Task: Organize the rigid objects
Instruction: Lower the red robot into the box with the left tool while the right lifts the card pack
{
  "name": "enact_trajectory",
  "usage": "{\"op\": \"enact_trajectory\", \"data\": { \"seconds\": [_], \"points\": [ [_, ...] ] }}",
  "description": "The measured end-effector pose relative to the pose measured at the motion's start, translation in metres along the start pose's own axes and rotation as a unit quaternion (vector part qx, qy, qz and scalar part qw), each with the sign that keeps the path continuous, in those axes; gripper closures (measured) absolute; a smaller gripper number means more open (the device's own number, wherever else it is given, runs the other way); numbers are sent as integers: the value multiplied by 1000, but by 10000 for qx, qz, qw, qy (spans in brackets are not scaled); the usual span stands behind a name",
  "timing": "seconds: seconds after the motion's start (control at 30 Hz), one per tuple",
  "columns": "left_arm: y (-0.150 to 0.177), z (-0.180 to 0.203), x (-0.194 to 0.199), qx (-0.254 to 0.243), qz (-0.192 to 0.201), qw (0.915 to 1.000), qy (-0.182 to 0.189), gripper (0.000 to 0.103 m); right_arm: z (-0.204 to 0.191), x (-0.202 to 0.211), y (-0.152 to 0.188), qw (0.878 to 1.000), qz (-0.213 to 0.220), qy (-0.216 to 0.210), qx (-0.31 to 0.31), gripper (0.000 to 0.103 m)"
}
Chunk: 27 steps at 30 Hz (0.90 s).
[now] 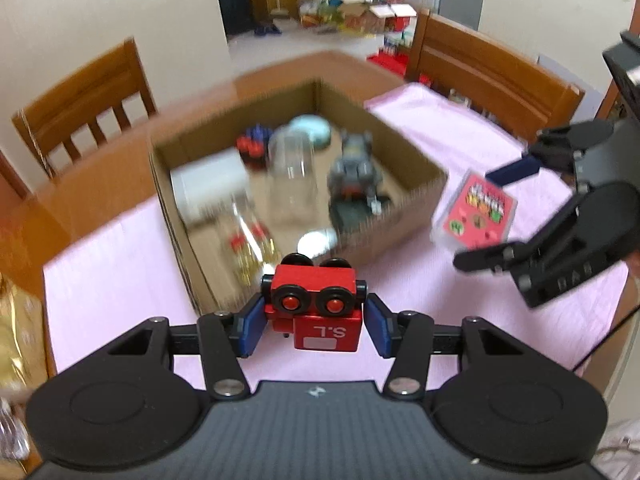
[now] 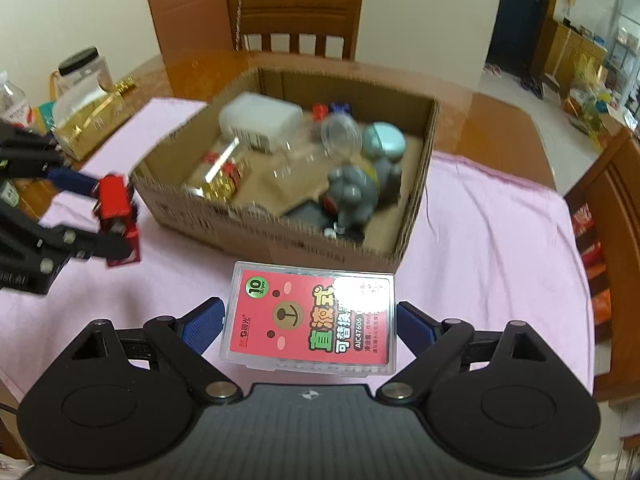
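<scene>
My left gripper [image 1: 314, 326] is shut on a red toy train car [image 1: 316, 304] with black wheels, held above the pink cloth just in front of the cardboard box [image 1: 400, 236]. It also shows in the right wrist view [image 2: 116, 208]. My right gripper [image 2: 310, 328] is open, its blue pads [image 2: 202, 326] on either side of a flat pink refill case [image 2: 310, 316] that lies on the cloth in front of the box [image 2: 280, 236]. In the left wrist view the right gripper [image 1: 500, 216] hovers by the case [image 1: 476, 212].
The box holds a grey toy figure [image 2: 360, 196], a clear jar [image 2: 336, 132], a white box [image 2: 260, 120], a teal round case [image 2: 384, 140] and a gold-red packet [image 2: 220, 176]. A gold box [image 2: 88, 124], a black-lidded jar [image 2: 80, 68] and wooden chairs [image 2: 300, 20] surround the table.
</scene>
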<state>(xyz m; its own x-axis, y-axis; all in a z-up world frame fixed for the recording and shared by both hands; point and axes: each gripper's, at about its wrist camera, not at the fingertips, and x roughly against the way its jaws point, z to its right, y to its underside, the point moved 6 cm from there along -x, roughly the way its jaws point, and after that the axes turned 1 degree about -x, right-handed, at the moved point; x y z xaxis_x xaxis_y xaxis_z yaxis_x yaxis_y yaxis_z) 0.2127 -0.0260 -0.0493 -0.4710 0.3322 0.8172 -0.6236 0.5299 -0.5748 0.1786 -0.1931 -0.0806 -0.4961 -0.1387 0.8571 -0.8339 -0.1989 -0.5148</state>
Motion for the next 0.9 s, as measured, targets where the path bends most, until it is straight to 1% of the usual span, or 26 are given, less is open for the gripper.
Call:
{"op": "enact_trajectory", "data": {
  "seconds": [0.13,0.23,0.3,0.4,0.47,0.5,0.53,0.57,0.6,0.63,0.73,0.9],
  "points": [
    [-31,-8,-5,30,272,9996,-76,51,4,10,-16,9998,168,8,97,9],
    [-46,-9,-18,96,330,9994,-90,51,8,15,-26,9995,271,39,126,9],
    [-51,-8,-29,133,358,9993,-40,51,11,15,-31,9994,313,55,110,9],
    [-52,-7,-46,205,275,9994,-4,51,14,16,-37,9992,370,67,126,9],
    [-50,-7,-54,248,244,9994,-54,50,16,16,-39,9990,402,94,152,9],
    [-50,-7,-57,292,243,9992,-81,45,17,15,-40,9990,406,106,150,9],
    [-50,-7,-57,334,256,9991,-85,34,18,14,-42,9990,414,109,147,9],
    [-50,-8,-57,380,315,9987,-86,28,19,14,-42,9989,423,115,144,9],
    [-50,-9,-55,422,378,9983,-105,15,20,13,-44,9989,431,124,146,9],
    [-51,-11,-52,470,435,9978,-150,9,21,13,-45,9988,438,128,156,9],
    [-52,-17,-45,630,519,9964,-226,4,22,11,-50,9987,458,139,173,9],
    [-47,-33,-34,934,536,9932,-448,3,23,4,-69,9982,531,73,282,9]
  ]
}}
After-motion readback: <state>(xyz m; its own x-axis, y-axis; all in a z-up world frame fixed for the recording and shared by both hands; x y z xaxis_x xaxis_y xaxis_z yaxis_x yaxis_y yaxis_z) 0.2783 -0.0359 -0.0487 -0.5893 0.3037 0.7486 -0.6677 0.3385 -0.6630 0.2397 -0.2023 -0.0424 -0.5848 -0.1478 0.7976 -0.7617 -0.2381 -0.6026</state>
